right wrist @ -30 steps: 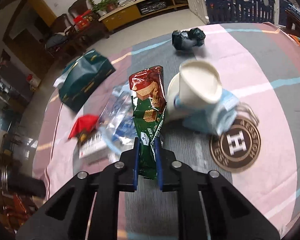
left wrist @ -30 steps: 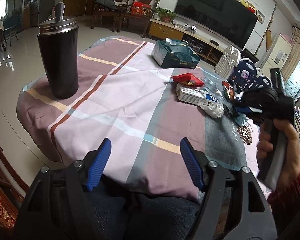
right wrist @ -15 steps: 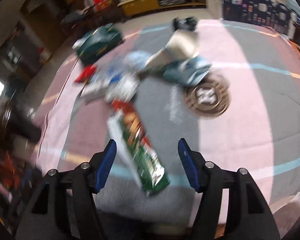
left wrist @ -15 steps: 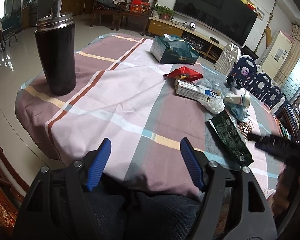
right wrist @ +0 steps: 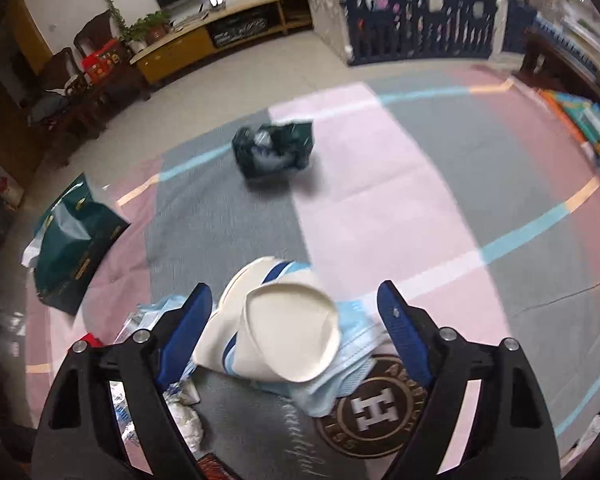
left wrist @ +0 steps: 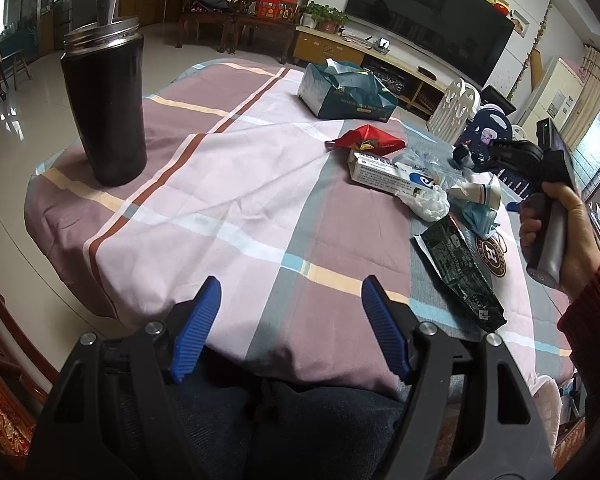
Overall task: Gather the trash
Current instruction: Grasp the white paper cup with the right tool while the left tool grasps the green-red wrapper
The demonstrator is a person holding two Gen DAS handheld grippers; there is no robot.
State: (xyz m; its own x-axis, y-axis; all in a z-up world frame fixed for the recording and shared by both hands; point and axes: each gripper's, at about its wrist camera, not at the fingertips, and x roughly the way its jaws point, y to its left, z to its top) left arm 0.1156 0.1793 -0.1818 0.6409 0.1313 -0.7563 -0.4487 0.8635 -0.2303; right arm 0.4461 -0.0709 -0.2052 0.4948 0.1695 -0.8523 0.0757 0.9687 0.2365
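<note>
Jaws apart over crushed paper cup (right wrist: 276, 332)

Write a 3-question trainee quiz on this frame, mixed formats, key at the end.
1. True or false: the right claw is shut on the crushed white paper cup.
2. Multiple choice: the tall black metal tumbler stands a) on its side, b) upright on the checked tablecloth, c) inside the dark green tissue box.
3. Fill in: the long dark green snack wrapper lies flat on the cloth, held by ____ claw.

Key:
1. False. Its jaws, just opening, stand either side of the cup without touching it.
2. b.
3. Neither; the left claw is open and empty too.
</note>
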